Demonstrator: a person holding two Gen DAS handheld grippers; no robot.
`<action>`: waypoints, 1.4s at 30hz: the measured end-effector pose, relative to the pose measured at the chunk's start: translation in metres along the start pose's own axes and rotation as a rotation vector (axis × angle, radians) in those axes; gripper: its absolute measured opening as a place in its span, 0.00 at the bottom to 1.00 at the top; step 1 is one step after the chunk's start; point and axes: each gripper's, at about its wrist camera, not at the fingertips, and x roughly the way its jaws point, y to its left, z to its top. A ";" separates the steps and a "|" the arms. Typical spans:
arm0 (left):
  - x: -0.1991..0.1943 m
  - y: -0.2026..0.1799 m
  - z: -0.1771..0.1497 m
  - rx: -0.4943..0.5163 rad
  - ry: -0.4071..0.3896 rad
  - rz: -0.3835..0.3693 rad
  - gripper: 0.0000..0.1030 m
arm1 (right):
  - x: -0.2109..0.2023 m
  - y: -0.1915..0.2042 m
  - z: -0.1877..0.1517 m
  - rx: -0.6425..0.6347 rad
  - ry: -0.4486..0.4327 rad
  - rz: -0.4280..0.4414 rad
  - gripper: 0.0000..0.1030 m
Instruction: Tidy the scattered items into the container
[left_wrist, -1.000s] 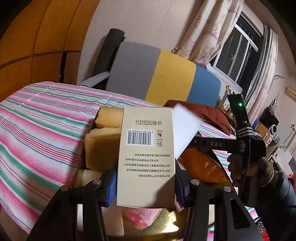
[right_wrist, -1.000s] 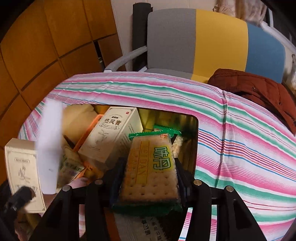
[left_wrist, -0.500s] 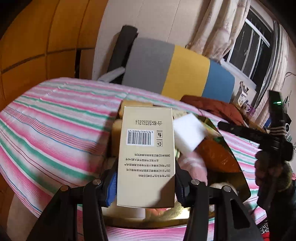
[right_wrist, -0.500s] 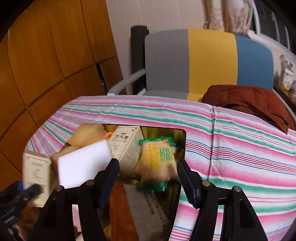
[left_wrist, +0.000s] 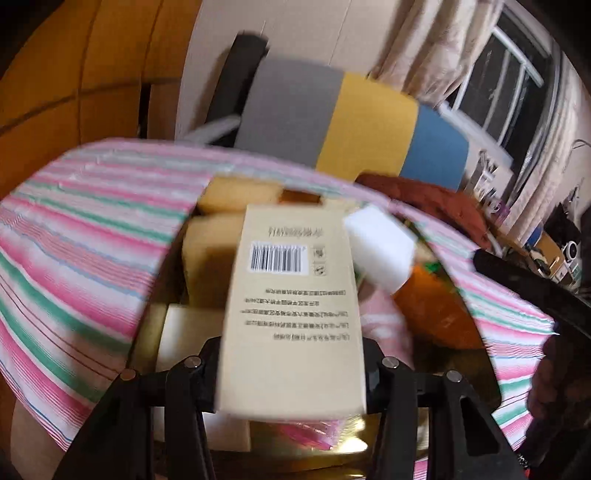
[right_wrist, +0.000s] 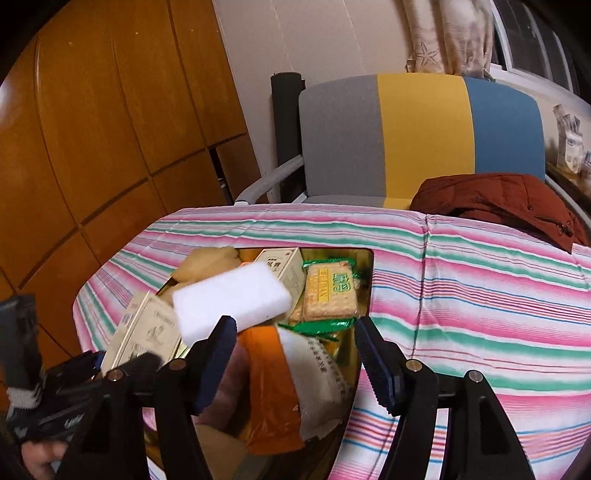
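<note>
Striped tablecloth (right_wrist: 480, 280) covers the table; tricolour chair (right_wrist: 421, 133) behind it, brown coat (right_wrist: 495, 206) on the seat. Gold container (right_wrist: 364, 266) sits on the cloth, crowded: yellow sponges (left_wrist: 214, 258), white foam block (right_wrist: 229, 299), orange packet (right_wrist: 269, 384), cracker pack (right_wrist: 328, 291) lying inside near the far right corner. Left gripper (left_wrist: 291, 373) clamped on a beige carton (left_wrist: 291, 310), held above the container. Right gripper (right_wrist: 295, 365) jaws wide apart, holding nothing, over the container.
</note>
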 end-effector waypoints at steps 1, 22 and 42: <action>0.000 0.002 -0.003 -0.006 0.005 -0.010 0.49 | 0.000 0.000 -0.002 -0.002 0.003 0.002 0.65; -0.057 0.003 -0.012 0.072 -0.157 0.055 0.56 | 0.002 0.009 -0.021 -0.013 0.027 0.032 0.65; -0.035 -0.009 -0.006 0.141 -0.252 0.138 0.41 | -0.003 0.007 -0.028 -0.023 0.022 0.021 0.65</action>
